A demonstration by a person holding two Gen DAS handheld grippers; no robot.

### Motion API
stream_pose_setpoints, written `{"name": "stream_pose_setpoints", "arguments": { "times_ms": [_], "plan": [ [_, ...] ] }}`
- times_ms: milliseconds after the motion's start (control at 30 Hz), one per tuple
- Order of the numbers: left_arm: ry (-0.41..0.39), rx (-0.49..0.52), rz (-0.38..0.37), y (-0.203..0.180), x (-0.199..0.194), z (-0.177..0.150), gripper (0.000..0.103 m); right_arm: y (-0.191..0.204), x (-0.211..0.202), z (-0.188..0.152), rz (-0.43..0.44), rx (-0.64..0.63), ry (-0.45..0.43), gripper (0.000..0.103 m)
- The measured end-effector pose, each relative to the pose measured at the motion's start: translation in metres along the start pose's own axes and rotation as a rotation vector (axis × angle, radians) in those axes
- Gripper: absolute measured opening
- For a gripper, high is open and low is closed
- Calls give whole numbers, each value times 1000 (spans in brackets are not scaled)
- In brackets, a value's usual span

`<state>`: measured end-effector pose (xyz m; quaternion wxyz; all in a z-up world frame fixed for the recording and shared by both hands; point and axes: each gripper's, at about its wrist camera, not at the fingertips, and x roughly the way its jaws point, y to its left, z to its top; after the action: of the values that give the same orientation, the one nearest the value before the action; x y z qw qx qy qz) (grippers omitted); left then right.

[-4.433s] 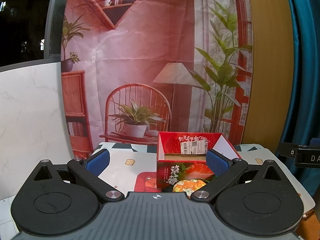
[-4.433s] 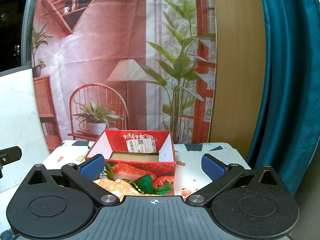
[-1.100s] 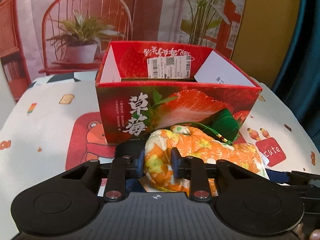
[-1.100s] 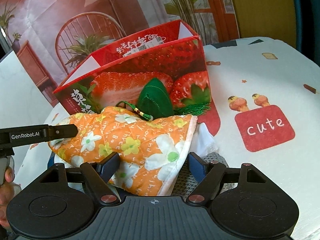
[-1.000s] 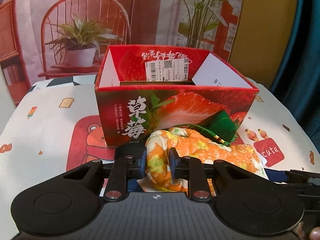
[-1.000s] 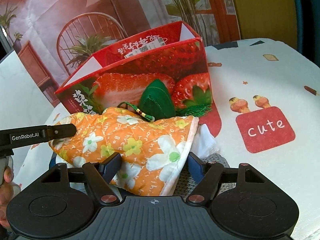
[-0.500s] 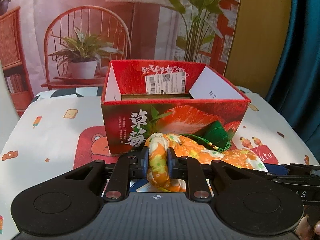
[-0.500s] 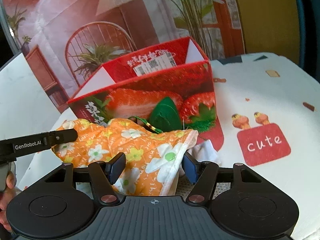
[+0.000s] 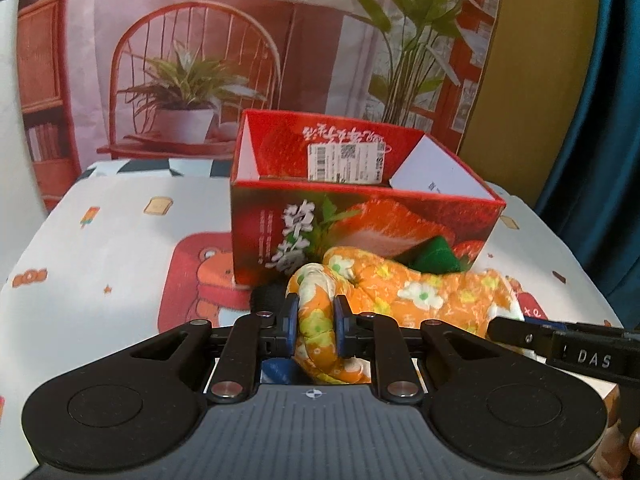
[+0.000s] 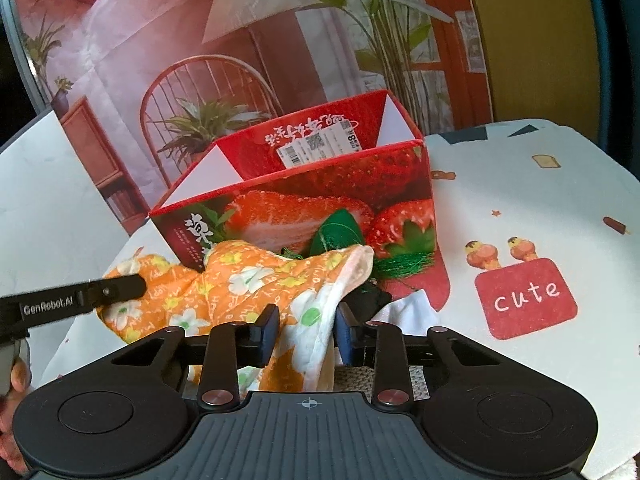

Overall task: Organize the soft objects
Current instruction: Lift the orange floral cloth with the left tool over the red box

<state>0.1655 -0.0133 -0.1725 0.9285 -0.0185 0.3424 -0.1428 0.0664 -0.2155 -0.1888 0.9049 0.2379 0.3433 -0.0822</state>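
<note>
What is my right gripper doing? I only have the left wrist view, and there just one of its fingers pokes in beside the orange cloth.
Observer: The right gripper has just been closing its jaws. Its pads now press on the white-lined end of the orange floral cloth.
Operator: Anything under that end of the cloth?
Observer: Yes. A white cloth and a black item lie below it on the table, close to the strawberry box.
Operator: And the green pouch?
Observer: The green pouch sits against the box's front, and a green tassel is spread out beside it.
</note>
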Motion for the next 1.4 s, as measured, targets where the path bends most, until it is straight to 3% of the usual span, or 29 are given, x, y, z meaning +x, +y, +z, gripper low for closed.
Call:
{"name": "stream_pose_setpoints", "arguments": {
  "times_ms": [300, 400, 500, 667, 867, 1233, 1400],
  "plan": [
    [49, -36, 6, 8, 10, -11, 19, -4, 8, -5, -7, 13, 35, 29],
    [38, -43, 2, 9, 7, -12, 17, -5, 9, -6, -1, 15, 41, 25],
    [-33, -52, -23, 10, -9, -6, 16, -2, 3, 0, 28, -4, 20, 10],
    [-158, -31, 3, 9, -34, 18, 16, 12, -15, 26, 91, -77, -74, 8],
    [-245, -4, 41, 4, -37, 56, 16, 31, -19, 71, 133, -170, -164, 8],
    [-208, -7, 47, 3, 37, 123, 16, 37, 40, 161, 120, -296, -229, 8],
    [-122, 17, 51, -2, 88, 134, 16, 23, 84, 177, 72, -314, -196, 8]
  ]
}}
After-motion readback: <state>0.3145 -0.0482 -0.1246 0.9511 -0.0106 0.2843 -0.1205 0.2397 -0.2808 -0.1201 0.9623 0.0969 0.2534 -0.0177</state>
